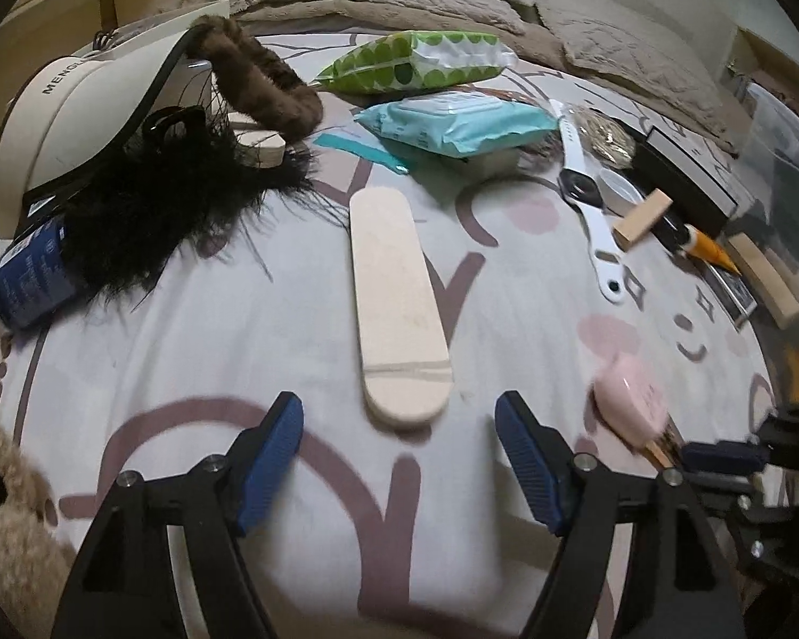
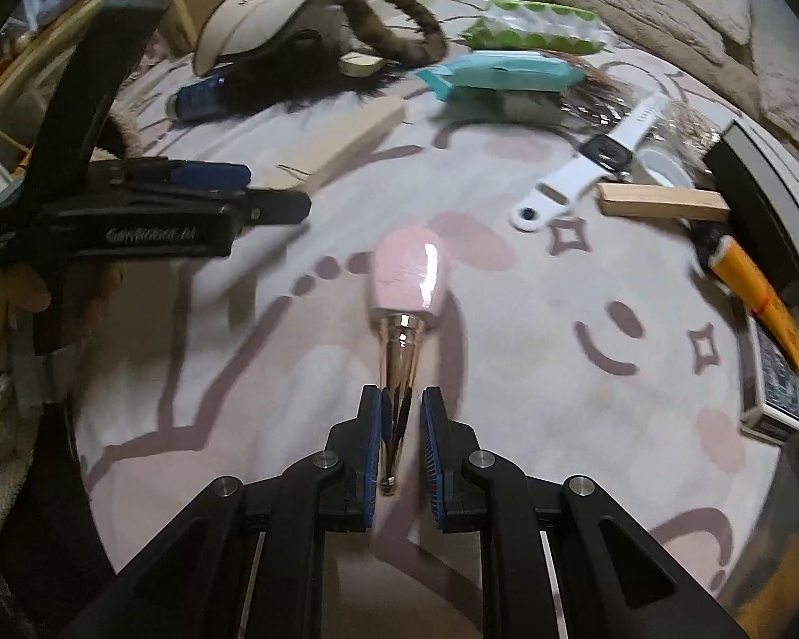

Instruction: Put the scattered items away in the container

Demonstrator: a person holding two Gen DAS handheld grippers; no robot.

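Fingers of right gripper clamped on pink brush handle, left gripper wide open w/ nothing inside, wooden board on bed just ahead

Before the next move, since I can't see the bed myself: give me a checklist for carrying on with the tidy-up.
1. Right hand-held gripper shut on the pink brush by its metal handle: ok.
2. Brush clear of the bedspread: cannot tell.
3. Left hand-held gripper open and empty: ok.
4. Wooden board lies flat just ahead of the left fingertips, nothing on it: ok.
5. Container within view at the right edge, but its opening is not visible: cannot tell.
6. The two grippers are close together, which may crowd the next move: not ok.
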